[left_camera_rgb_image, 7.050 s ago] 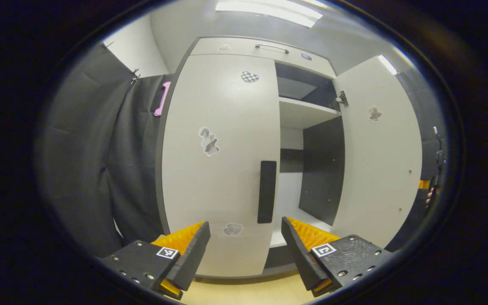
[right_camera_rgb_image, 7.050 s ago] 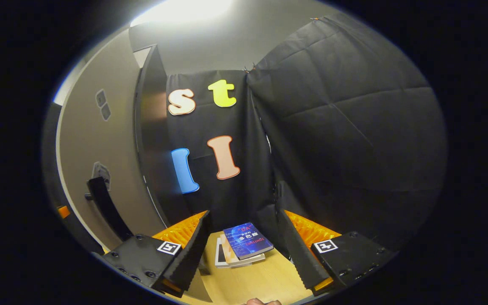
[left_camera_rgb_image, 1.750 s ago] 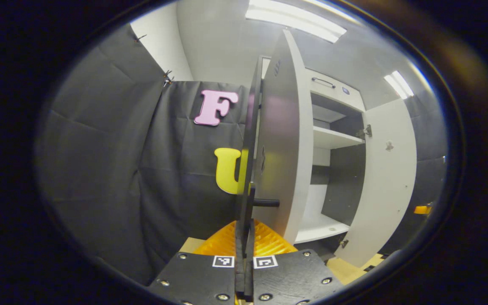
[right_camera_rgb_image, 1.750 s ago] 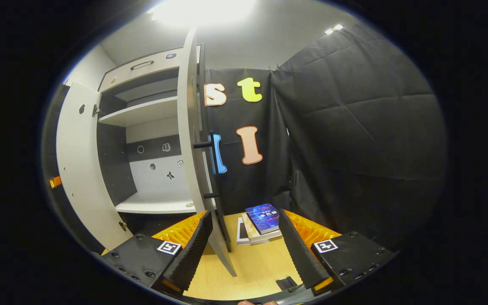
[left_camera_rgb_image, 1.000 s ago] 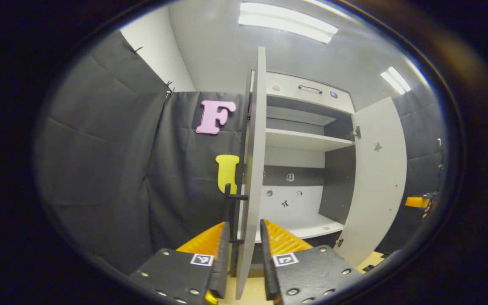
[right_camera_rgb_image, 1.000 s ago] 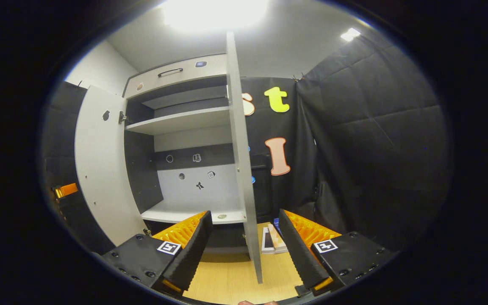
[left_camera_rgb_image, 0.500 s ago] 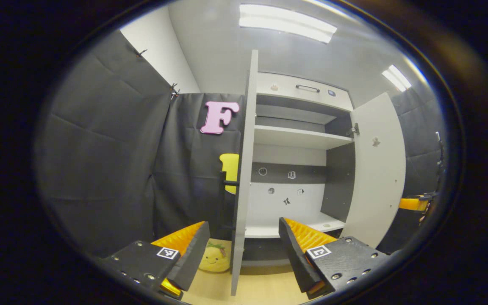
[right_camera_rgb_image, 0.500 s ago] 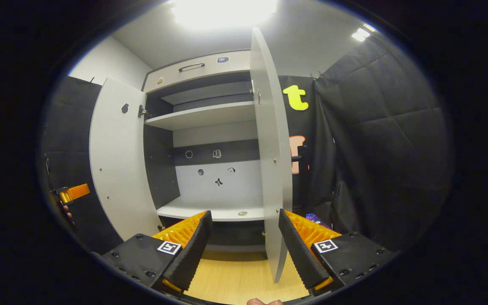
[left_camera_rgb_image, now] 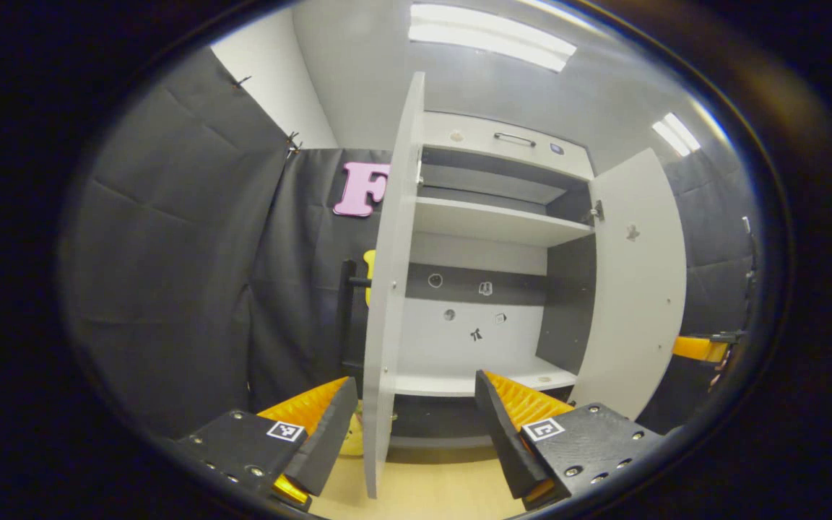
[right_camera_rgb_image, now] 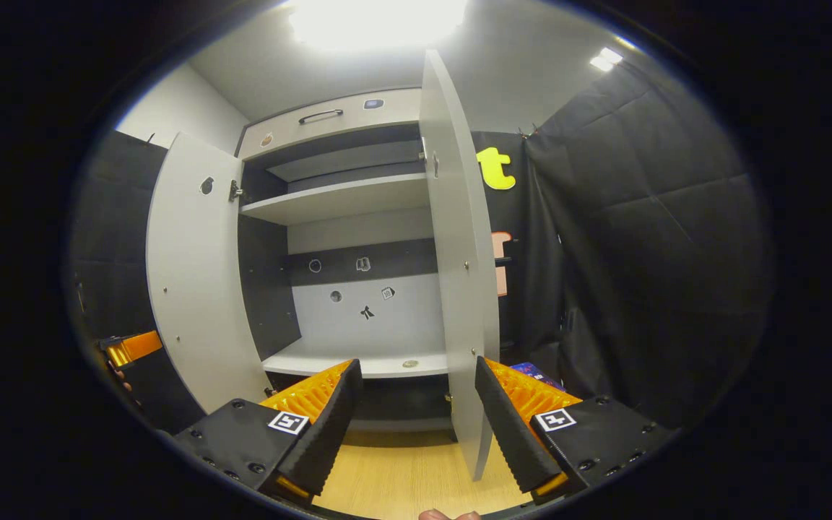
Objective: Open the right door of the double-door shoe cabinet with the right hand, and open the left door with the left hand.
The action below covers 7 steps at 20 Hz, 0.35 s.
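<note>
Left gripper view takes in the shoe cabinet [left_camera_rgb_image: 488, 217] with both doors swung out, so the task looks done. Its left door [left_camera_rgb_image: 387, 289] stands edge-on just ahead of the left claw [left_camera_rgb_image: 416, 426], whose jaws gape wide on nothing, clear of the panel. Right gripper view shows the right door [right_camera_rgb_image: 463, 274] likewise edge-on ahead of the right claw [right_camera_rgb_image: 416, 426], spread wide and empty. Bare floor [right_camera_rgb_image: 401, 477] below the door edges leaves room to back away. The black handle [left_camera_rgb_image: 347, 303] sticks out behind the left door.
</note>
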Tool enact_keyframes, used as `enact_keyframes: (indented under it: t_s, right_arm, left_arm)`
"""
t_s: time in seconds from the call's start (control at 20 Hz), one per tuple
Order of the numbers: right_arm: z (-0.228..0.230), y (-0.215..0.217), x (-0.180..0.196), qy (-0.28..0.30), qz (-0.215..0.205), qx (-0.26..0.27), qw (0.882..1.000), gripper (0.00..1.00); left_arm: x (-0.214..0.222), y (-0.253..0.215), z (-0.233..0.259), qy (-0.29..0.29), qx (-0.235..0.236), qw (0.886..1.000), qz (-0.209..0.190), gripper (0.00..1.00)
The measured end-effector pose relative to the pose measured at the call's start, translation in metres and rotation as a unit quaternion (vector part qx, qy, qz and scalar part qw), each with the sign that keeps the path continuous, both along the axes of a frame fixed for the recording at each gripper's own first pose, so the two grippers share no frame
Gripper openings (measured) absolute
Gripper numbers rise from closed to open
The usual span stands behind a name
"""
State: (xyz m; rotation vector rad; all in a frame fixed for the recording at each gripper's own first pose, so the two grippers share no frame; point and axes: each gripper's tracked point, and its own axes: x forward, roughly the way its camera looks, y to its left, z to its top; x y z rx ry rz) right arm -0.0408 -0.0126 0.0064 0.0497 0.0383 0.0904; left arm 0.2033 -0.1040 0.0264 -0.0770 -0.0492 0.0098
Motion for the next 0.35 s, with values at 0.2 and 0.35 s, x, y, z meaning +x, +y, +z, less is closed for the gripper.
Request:
enact_keyframes:
  t_s: [0.2, 0.35]
  right_arm:
    - [-0.004, 0.003, 0.000, 0.004, -0.005, -0.001, 1.000, 0.98]
    - [-0.006, 0.009, 0.001, 0.003, -0.002, -0.010, 1.000, 0.92]
  left_arm:
    - [0.004, -0.009, -0.005, 0.003, 0.018, 1.000, -0.016, 0.91]
    - [0.007, -0.012, -0.007, 0.004, 0.025, 1.000, -0.019, 0.91]
